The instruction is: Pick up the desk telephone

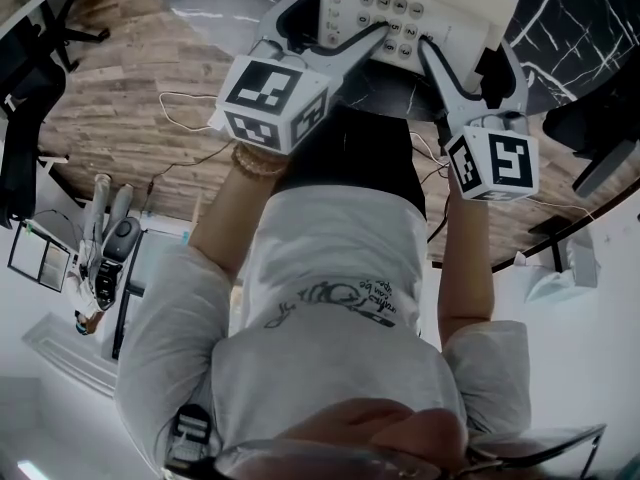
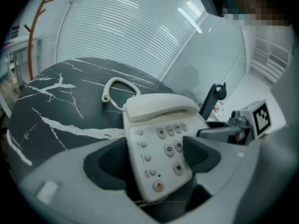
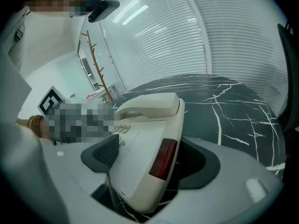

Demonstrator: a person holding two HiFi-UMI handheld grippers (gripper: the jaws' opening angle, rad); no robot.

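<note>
Head view, L to R: left tongs [image 1: 335,23] point to 12 o'clock and are released, spread wide round the desk telephone's [image 1: 400,13] left part. One pad is by its left edge, the other over the keypad [image 2: 169,141]. Can't tell if the pads touch. The tel. sits at 12 o'clock on the black marble desk [image 1: 570,8], near its rim. Handset [image 2: 159,107] in cradle at the far end — coiled cord [image 2: 114,88] on the desk at 11 o'clock of it. Right tongs [image 1: 465,58] at 1 o'clock, also released — straddling the right edge w/ its dark red window [image 3: 162,158].
</note>
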